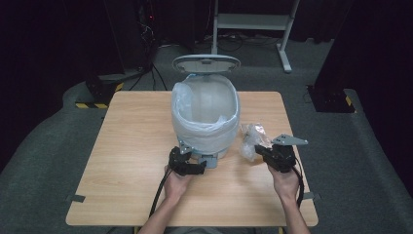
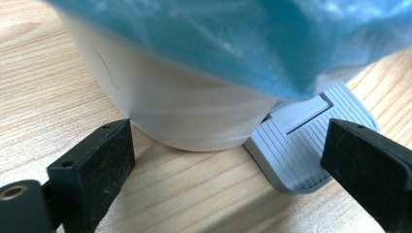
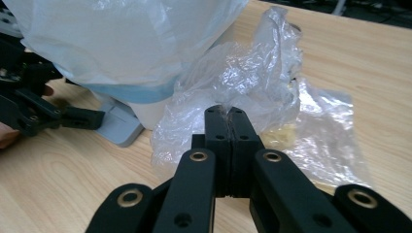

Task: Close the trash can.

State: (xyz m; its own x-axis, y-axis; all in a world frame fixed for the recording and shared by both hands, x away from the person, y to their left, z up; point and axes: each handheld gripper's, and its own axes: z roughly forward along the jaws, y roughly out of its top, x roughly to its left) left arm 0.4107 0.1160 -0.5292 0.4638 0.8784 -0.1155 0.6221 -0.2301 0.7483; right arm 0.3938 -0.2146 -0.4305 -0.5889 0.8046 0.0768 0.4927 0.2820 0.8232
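Crumpled clear plastic bag [image 3: 252, 82] on the desk [image 1: 136, 146] just right of the lined bin [image 1: 207, 122]: featherlight, limp, slippery; right tongs [image 3: 227, 114] pinch a top fold, best gathered thick, while left tongs [image 2: 223, 160] spread at the pedal [image 2: 301, 145].

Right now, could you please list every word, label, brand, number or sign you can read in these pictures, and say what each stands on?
None: there is no readable text.
The pedal bin, its liner and grey pedal carry no print.
The crumpled clear plastic bag shows no lettering.
The black and yellow striped floor marking bears no words.
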